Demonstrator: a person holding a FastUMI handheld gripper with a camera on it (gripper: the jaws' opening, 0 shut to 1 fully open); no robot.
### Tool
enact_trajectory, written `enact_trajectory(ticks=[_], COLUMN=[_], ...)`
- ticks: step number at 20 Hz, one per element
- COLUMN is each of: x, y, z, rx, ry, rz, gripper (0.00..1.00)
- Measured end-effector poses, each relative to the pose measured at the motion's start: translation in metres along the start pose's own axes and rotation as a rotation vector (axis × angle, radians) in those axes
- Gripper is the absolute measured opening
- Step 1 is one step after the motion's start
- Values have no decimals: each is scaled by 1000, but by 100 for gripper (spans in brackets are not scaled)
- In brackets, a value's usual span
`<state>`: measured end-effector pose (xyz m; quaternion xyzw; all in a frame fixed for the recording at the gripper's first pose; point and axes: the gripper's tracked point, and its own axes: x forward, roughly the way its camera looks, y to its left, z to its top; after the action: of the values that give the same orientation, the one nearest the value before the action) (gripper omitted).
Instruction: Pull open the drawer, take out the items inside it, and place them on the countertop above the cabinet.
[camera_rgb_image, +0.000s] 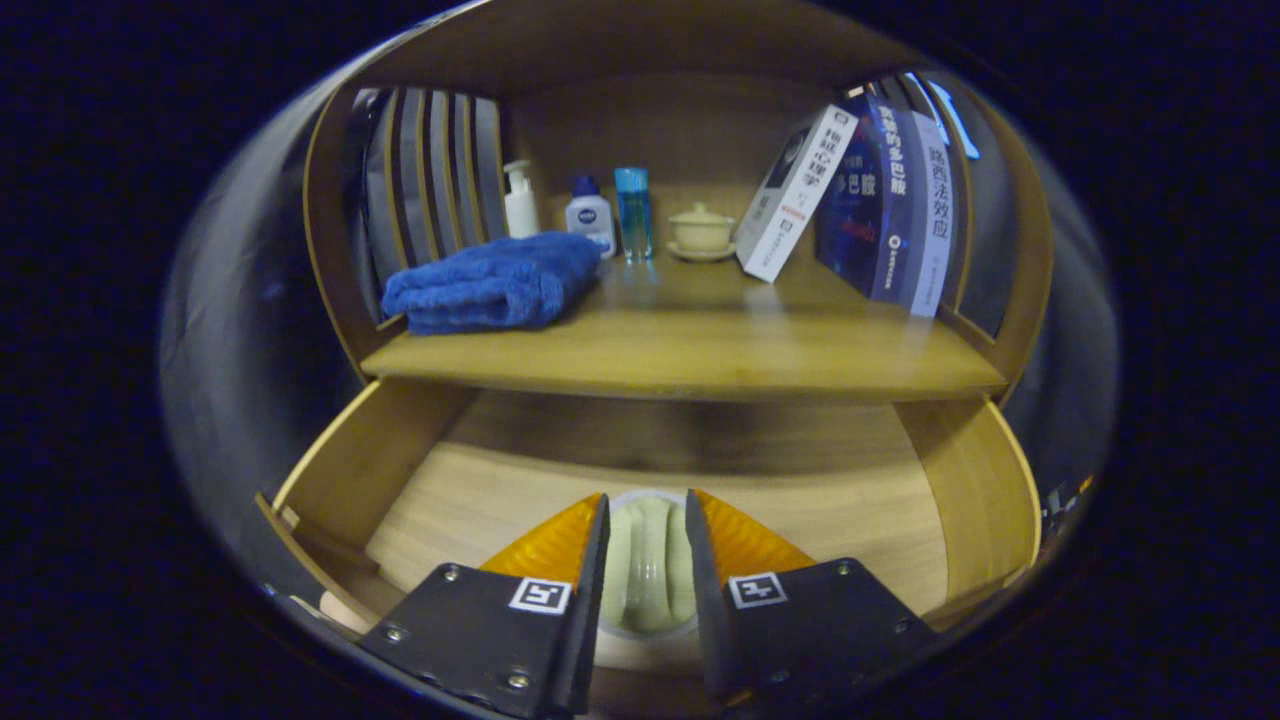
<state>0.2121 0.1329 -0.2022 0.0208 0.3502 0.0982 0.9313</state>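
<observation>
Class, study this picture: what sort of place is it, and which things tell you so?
Probably a mock home corner: a wooden cabinet with an open drawer, a countertop holding a folded blue towel, toiletry bottles and books. The gripper straddles a pale item.

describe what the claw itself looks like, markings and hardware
The claw has two flat, wedge-shaped fingers with ribbed outer faces, tapering to narrow tips. Each sits on a dark angular plate fixed with small silver screws, and each plate carries a square black-and-white fiducial tag near its inner edge.

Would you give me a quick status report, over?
Tongs closed around pale green item in the open drawer. Countertop above has bare space between blue towel and books. Nothing blocking.
</observation>
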Motion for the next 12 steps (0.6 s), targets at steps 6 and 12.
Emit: enact_trajectory(ticks=[6,12], x=[14,14], y=[4,-3], z=[-25,-28], rx=[-46,-52], ry=[115,121], rz=[6,-18], gripper=[43,18])
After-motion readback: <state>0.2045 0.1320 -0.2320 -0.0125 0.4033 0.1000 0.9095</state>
